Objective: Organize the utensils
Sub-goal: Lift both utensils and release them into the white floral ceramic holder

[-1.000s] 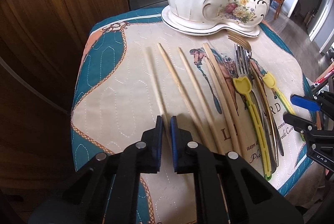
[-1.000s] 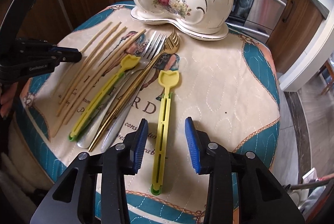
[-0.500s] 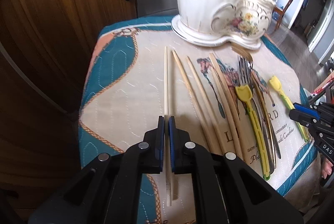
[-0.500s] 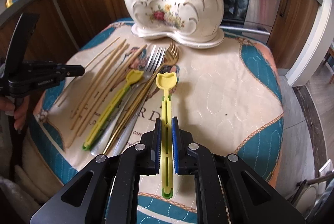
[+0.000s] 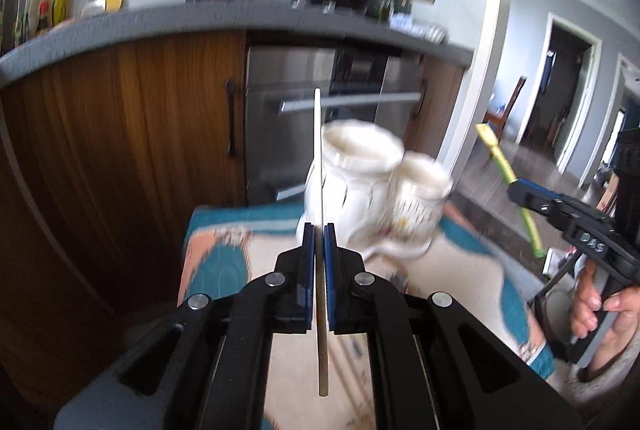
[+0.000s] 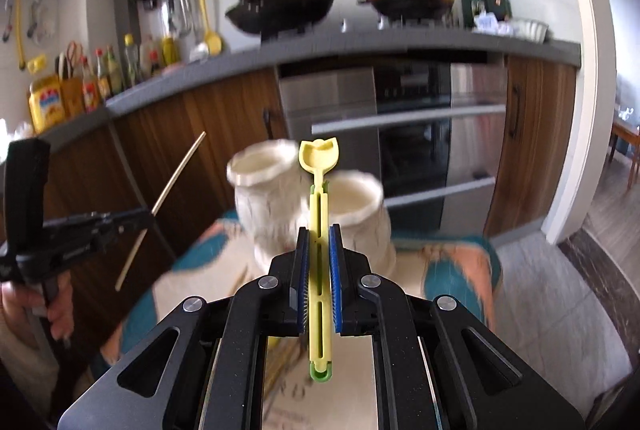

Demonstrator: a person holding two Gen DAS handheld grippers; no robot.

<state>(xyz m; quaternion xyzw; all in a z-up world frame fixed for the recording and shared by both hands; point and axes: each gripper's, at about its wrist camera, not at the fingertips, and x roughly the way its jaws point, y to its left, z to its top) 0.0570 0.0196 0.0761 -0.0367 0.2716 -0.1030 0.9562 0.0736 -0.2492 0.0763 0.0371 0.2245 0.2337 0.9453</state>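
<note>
A pale wooden chopstick [image 5: 319,165] is pinched between the blue pads of the left tool [image 5: 319,230], gripped below its middle so that most of its length points up and forward while the short end hangs back toward the camera. A yellow plastic utensil [image 6: 319,213] with a tulip-shaped head and a green tip at its rear end is clenched the same way in the right tool [image 6: 319,232], its head leading. Both are held clear above the cloth-covered worktop [image 5: 260,250], each lined up lengthwise with its tool, which looks like a way to steer the long end into a narrow opening. Directly ahead stands a cream ceramic holder [image 6: 280,205] with 2 open-topped cups joined side by side and a floral motif on the shorter cup; judging by the task, the 2 utensils are probably bound for these cups, possibly 1 kind per cup. In the left view the right tool appears at the far right edge, gripped by a hand [image 5: 600,306], and its body carries white letters reading "DAS". A large yellow container [image 6: 46,103] on the kitchen counter behind has a red and blue label too blurred to read. No other writing is legible.
</note>
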